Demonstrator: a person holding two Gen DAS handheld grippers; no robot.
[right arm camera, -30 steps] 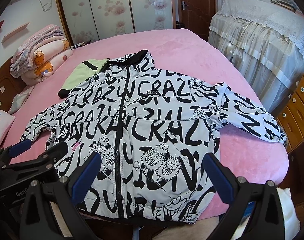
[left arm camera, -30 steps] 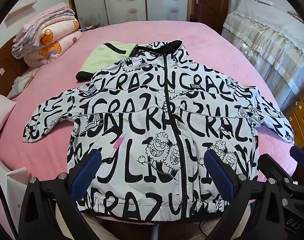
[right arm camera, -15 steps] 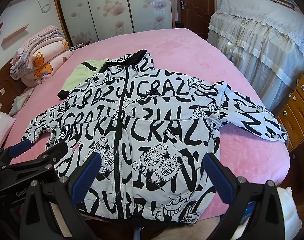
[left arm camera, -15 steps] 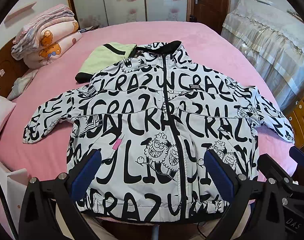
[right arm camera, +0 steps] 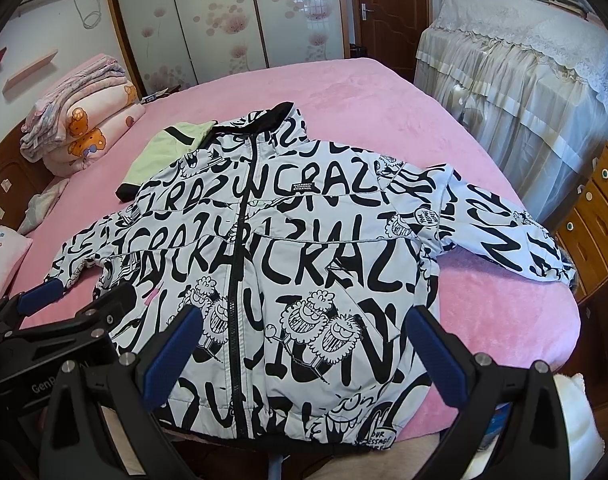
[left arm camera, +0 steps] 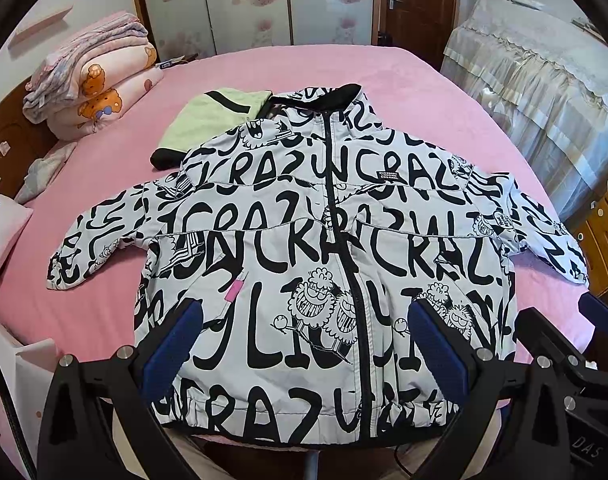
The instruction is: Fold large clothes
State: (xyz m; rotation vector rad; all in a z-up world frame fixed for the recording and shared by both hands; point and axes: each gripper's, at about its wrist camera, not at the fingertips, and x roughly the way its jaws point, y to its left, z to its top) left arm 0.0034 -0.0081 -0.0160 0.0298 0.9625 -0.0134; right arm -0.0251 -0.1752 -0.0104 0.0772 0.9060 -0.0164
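The left gripper (left arm camera: 304,356) was held with its blue-padded fingers spread wide, nothing caught between them, above the hem end of the jacket (left arm camera: 324,248). The right gripper (right arm camera: 304,356) was likewise held agape and empty, above the lower front of the same garment. In the right wrist view the left gripper (right arm camera: 63,304) was seen just beside it at the left; in the left wrist view part of the right gripper (left arm camera: 564,352) was seen at the right edge.

The jacket, white with black lettering and cartoon figures, was laid front-up and zipped on the pink bed (left arm camera: 304,68), its collar pointed away from the cameras and both sleeves stretched outward. The hem was placed at the near edge of the mattress. A small pink tag (left arm camera: 232,292) was seen on the front panel left of the zip.

A pale green garment (left arm camera: 211,116) was partly tucked under the jacket's far left shoulder. Folded quilts (left arm camera: 99,84) were stacked at the far left of the bed. A lace-covered piece of furniture (right arm camera: 524,80) was seen to the right, with wooden drawers (right arm camera: 596,208) nearer.
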